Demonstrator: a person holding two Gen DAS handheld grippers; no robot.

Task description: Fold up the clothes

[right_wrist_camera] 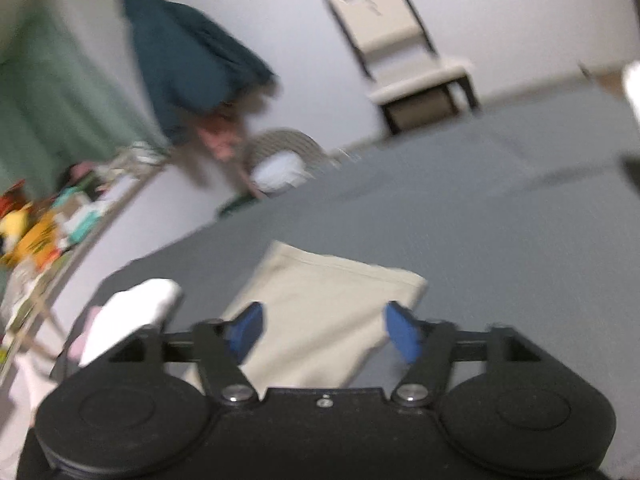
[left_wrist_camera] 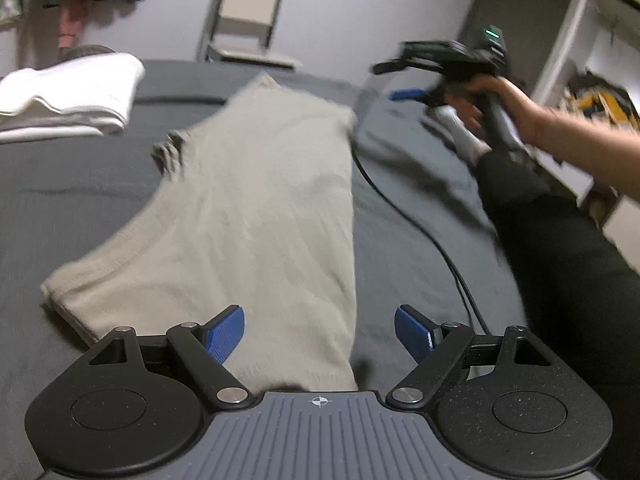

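The big gray bed holds the tan shirt, lying flat in the middle and partly folded. The white stack sits far off. The left gripper and the right gripper are both wide open — holding nothing. A sloppy grab could bunch the shirt — or snag the black cord beside it.

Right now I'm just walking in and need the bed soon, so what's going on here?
A person is folding laundry on the grey bed with a handheld tool in each hand. A beige garment lies partly folded. The left tool is open over its near end; the right tool, also open, is held above. Folded white items sit aside.
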